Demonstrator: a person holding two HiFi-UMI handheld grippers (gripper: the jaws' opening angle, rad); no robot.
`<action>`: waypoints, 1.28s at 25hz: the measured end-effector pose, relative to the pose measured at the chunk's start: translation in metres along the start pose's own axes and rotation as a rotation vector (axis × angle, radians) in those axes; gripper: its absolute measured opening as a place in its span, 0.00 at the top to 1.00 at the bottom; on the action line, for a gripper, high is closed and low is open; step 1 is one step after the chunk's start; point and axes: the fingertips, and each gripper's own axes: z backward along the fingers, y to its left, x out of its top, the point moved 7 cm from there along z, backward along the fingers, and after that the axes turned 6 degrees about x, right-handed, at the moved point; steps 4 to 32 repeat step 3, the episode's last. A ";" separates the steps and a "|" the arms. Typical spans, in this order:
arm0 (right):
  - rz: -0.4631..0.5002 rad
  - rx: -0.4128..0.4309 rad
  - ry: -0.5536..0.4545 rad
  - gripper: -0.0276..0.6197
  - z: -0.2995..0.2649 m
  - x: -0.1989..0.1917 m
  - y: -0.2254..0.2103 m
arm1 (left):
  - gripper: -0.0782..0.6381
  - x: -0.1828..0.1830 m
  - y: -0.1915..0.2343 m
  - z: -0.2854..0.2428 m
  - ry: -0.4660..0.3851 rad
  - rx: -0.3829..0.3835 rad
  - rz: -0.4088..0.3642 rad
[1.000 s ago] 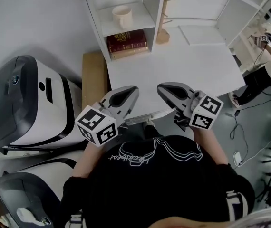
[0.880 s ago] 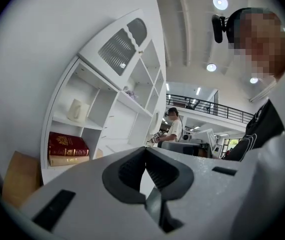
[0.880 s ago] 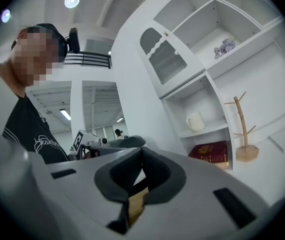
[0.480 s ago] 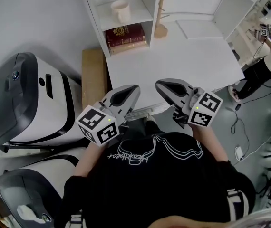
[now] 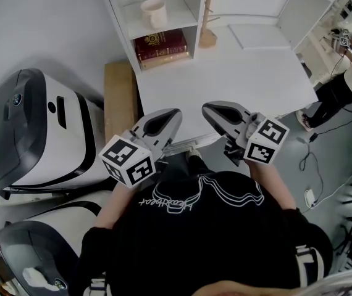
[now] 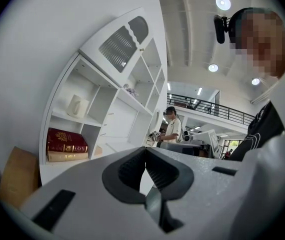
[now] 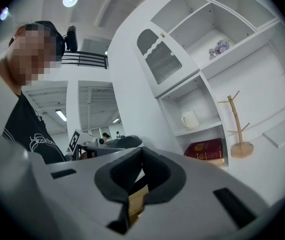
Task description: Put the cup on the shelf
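A cream cup [image 5: 154, 12] stands on the white shelf [image 5: 163, 32] at the top of the head view, above two books. It shows small in the left gripper view as the cup [image 6: 77, 106] and in the right gripper view as the cup [image 7: 190, 119]. My left gripper [image 5: 175, 113] is held over the near edge of the white table [image 5: 238, 73], shut and empty, jaws tip to tip [image 6: 145, 151]. My right gripper [image 5: 205, 110] is beside it, also shut and empty [image 7: 141, 150]. Both are far from the cup.
A red book [image 5: 161, 44] lies on a tan one under the cup. A wooden mug tree [image 5: 208, 17] stands on the table by the shelf. A brown box [image 5: 120, 97] and white-and-black machines [image 5: 34, 134] are at the left. Another person [image 5: 349, 66] stands at the far right.
The view has shifted slightly, so the shelf and table sit a little higher in the frame. Both grippers stay shut near the table's front edge, almost unmoved.
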 end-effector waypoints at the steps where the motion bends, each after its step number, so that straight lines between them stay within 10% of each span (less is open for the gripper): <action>1: -0.001 0.000 0.001 0.95 -0.001 0.000 -0.002 | 0.88 0.000 0.002 -0.001 0.000 0.002 0.001; 32: -0.003 0.000 0.003 0.95 -0.003 0.001 -0.005 | 0.88 0.001 0.005 -0.003 -0.001 0.004 0.005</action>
